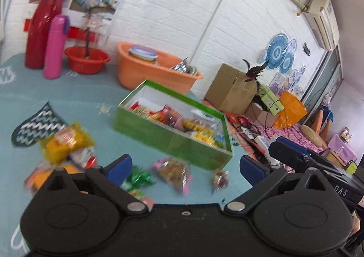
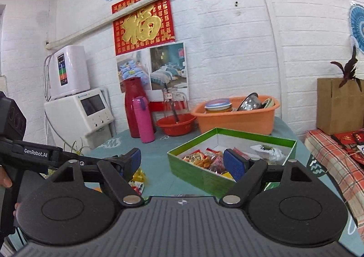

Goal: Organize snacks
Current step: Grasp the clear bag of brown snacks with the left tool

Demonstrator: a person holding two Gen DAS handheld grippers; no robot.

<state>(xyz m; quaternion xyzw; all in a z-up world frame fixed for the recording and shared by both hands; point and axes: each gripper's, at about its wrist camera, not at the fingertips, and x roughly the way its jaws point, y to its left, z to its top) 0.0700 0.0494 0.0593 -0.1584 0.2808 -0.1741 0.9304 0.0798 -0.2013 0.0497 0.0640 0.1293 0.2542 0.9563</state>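
A green box (image 1: 159,129) (image 2: 200,176) with a white inside holds several snack packets. It sits on a teal tablecloth. Loose snacks lie in front of it: a yellow chip bag (image 1: 67,143), a green-wrapped sweet (image 1: 138,177), a pink-edged packet (image 1: 174,171) and a small dark packet (image 1: 220,179). My left gripper (image 1: 185,167) hovers open above these loose snacks, nothing between its blue pads. My right gripper (image 2: 184,163) is open and empty, just left of and in front of the box. The left handheld device (image 2: 34,154) shows at the right wrist view's left edge.
At the back stand a red flask (image 1: 43,29), a pink bottle (image 1: 55,46), a red bowl (image 1: 87,59) and an orange basin (image 1: 154,70) with dishes. A cardboard box (image 1: 232,88) and a checked cloth (image 2: 334,163) lie to the right. White appliances (image 2: 77,115) stand at the left.
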